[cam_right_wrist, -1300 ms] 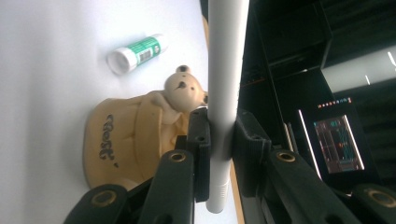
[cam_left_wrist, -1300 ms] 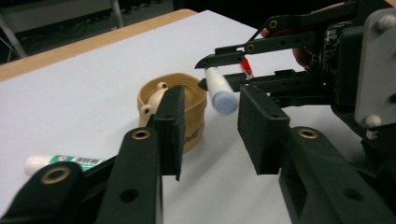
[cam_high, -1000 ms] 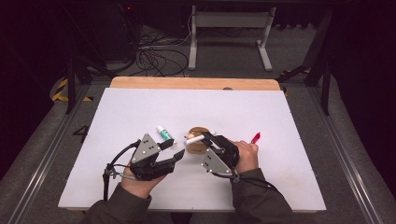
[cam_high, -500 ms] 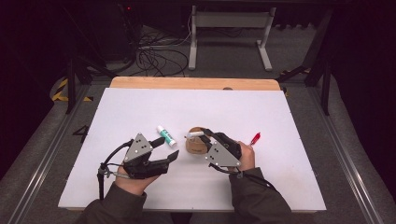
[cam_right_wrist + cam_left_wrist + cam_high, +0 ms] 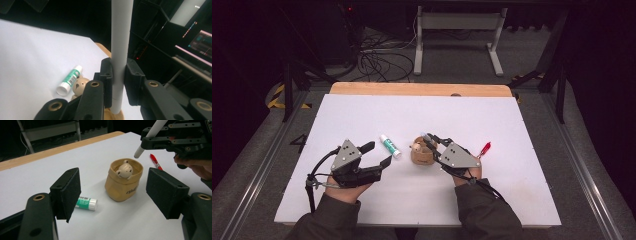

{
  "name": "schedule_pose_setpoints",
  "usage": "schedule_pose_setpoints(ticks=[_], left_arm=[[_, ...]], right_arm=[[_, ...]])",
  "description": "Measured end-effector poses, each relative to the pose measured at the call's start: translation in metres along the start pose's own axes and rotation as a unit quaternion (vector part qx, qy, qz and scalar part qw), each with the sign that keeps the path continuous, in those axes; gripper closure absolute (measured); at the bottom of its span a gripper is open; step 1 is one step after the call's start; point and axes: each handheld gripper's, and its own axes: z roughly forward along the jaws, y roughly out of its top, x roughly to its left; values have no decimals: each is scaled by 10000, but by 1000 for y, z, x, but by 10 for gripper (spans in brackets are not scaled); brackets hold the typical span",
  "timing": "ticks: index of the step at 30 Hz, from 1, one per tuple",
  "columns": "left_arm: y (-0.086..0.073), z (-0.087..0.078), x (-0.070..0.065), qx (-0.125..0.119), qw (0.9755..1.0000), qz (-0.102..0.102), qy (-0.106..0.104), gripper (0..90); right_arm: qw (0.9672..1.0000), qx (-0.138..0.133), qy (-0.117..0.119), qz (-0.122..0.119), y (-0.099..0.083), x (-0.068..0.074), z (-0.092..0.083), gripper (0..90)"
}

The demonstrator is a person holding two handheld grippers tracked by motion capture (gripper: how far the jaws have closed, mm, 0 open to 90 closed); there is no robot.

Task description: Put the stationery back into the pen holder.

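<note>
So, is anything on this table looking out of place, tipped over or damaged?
Nothing stands out. The tan pouch-shaped holder with a bear figure stands upright, and the green-and-white glue stick and red pen lie flat on the white table. Nothing is spilled.

Table point(image 5: 512, 125): white top, flat, bare over most of its far half. A strip of pale wood point(image 5: 412, 89) runs along the far edge; in the left gripper view it shows as a tan band point(image 5: 50, 151) behind the white.

Red pen point(image 5: 484, 148): lies on the white top towards the right side, tilted, alone; also seen in the left gripper view point(image 5: 155, 161).

Floor point(image 5: 257, 160): grey carpet on both sides of the table. Metal rail point(image 5: 584, 165) along the right side, slanting.

Beyond the table: tangle of black cables point(image 5: 382, 62) on the floor, a grey metal frame point(image 5: 457, 22) on two feet beside it, yellow-and-black tape point(image 5: 276, 96) at far left.

Right gripper view: lit screen point(image 5: 200, 42) at right, dark shelves point(image 5: 150, 22) near it.
</note>
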Motion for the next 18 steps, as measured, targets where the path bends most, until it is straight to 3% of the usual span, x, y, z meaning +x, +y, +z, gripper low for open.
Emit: schedule_pose_setpoints(ticks=[6,11,18], left_arm=[[-2,0,4,23,10000,26,65,282],[-3,-1,7,-3,9999,-11,108,281],[-4,-1,9,-1,9999,-77,125,281]], right_arm=[[9983,28,116,562,-10,-1,6,786],[9952,212,185,938,-16,-2,12,785],[9918,500,254,1148,-22,-1,17,784]])
